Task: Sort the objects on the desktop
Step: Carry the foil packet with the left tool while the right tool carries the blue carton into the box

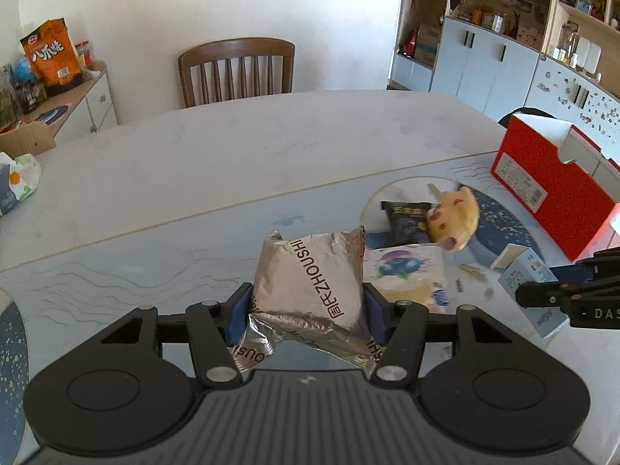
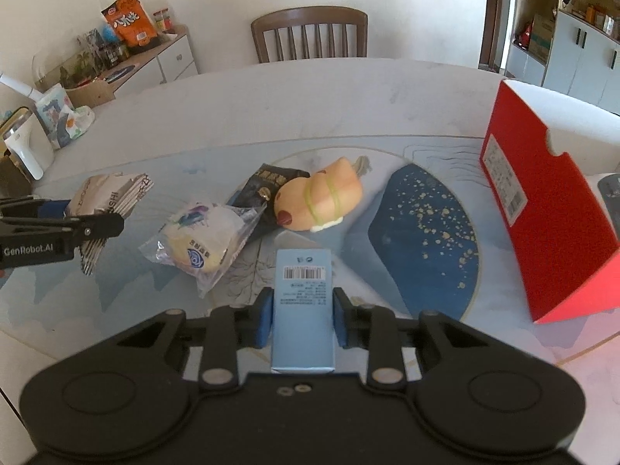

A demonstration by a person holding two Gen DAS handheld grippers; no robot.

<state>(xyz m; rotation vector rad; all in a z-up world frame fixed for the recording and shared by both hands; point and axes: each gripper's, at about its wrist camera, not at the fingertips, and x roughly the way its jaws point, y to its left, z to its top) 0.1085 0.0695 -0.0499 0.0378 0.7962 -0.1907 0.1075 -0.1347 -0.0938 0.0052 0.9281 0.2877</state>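
My left gripper [image 1: 306, 306] is shut on a silver foil snack packet [image 1: 314, 271] and holds it above the table mat; both also show at the left of the right wrist view [image 2: 112, 193]. My right gripper [image 2: 302, 316] is shut on a light blue carton [image 2: 303, 302] with a barcode, also seen in the left wrist view [image 1: 531, 290]. On the mat lie a clear-wrapped bun [image 2: 201, 240], a black sachet [image 2: 267, 186] and a yellow-orange plush toy [image 2: 317, 201]. An open red box [image 2: 542, 209] stands at the right.
A wooden chair [image 2: 310, 35] stands behind the white table [image 1: 252, 147]. A tissue pack [image 2: 62, 120] and a white appliance [image 2: 27, 147] sit at the table's left edge. A sideboard with an orange bag [image 1: 50, 54] is at far left, cabinets [image 1: 484, 58] at right.
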